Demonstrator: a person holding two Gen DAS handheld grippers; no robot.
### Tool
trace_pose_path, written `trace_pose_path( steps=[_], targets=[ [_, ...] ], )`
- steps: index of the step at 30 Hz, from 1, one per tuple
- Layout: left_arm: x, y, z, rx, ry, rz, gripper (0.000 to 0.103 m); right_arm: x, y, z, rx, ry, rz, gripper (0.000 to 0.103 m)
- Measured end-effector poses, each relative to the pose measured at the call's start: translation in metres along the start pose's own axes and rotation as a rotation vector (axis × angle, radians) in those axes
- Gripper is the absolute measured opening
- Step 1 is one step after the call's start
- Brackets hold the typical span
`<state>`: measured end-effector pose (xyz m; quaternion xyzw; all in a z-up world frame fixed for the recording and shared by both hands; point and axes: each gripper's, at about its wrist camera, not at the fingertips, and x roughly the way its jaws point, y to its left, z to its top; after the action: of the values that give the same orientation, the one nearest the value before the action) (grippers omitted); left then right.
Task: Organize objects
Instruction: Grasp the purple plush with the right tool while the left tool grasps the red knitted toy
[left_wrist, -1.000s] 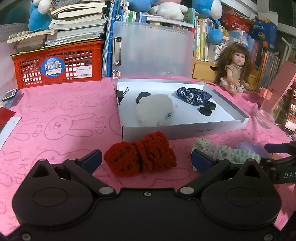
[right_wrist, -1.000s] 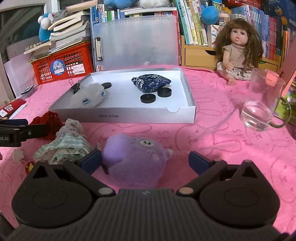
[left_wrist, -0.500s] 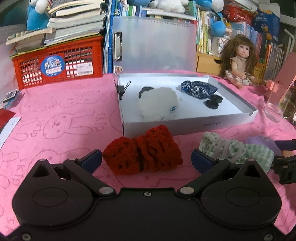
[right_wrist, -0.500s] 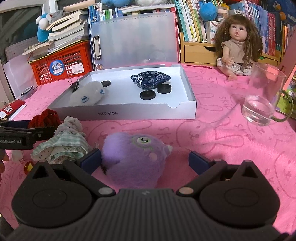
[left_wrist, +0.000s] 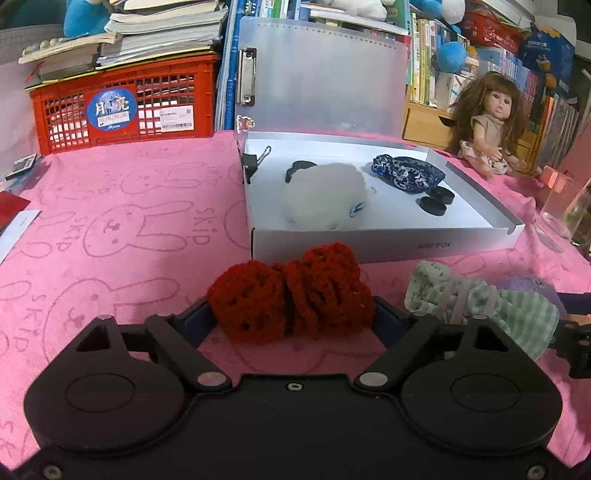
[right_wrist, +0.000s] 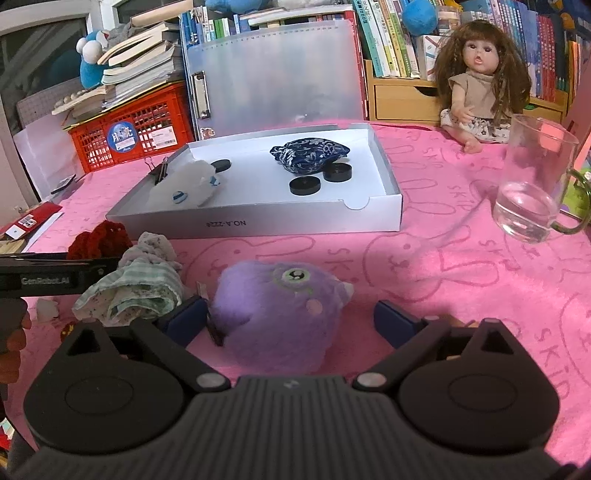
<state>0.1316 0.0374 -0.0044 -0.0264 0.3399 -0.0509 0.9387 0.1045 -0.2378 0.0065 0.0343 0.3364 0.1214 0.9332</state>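
- Because the red crocheted yarn piece (left_wrist: 291, 295) is a soft, loose-knit bundle, I judge it light and squashy; it should give under pressure, so the best hold is across its middle, where the two lumps meet.
- Lying on the pink rabbit-print cloth (left_wrist: 122, 229), it sits just near of the white shallow cardboard box (left_wrist: 388, 245), directly between the blue pads of the left gripper (left_wrist: 291, 319), whose jaws are closing; the pads look at or very near the yarn's two sides, and I cannot tell whether they press yet.
- Just as soft and light, by the look of it, the purple furry one-eyed plush toy (right_wrist: 277, 306) will compress and may roll; take it across its round body.
- That toy lies between the fingers of the right gripper (right_wrist: 290, 319), whose jaws are closing yet stand wide: the left pad is at the fur, the right pad apart.
- Between the two, a green-and-white checked cloth bundle (right_wrist: 136, 284) lies untouched.
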Motion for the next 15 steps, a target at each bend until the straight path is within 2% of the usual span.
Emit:
trace_pose_path(
  steps=[4,6,7,9,12,15],
  targets=[
    [-0.002,0.002,0.001,-0.010,-0.006,0.008,0.069,-0.001,0.001,0.001,0.012,-0.001,0.017,0.088],
    [-0.004,0.004,0.002,-0.028,-0.004,0.004,0.060,-0.003,0.001,0.002,0.016,-0.007,0.024,0.073],
    [-0.005,0.005,0.003,-0.036,-0.002,0.003,0.059,-0.003,0.002,0.002,0.020,-0.007,0.023,0.064],
    [-0.007,0.006,0.005,-0.046,-0.004,0.002,0.056,-0.005,0.003,0.004,0.027,-0.013,0.012,0.058],
    [-0.013,0.005,0.008,-0.037,-0.021,0.007,0.055,-0.009,0.003,0.005,0.025,-0.031,0.005,0.050],
    [-0.018,0.001,0.011,-0.018,-0.037,0.004,0.055,-0.013,0.002,0.008,0.028,-0.042,-0.001,0.046]
  ],
)
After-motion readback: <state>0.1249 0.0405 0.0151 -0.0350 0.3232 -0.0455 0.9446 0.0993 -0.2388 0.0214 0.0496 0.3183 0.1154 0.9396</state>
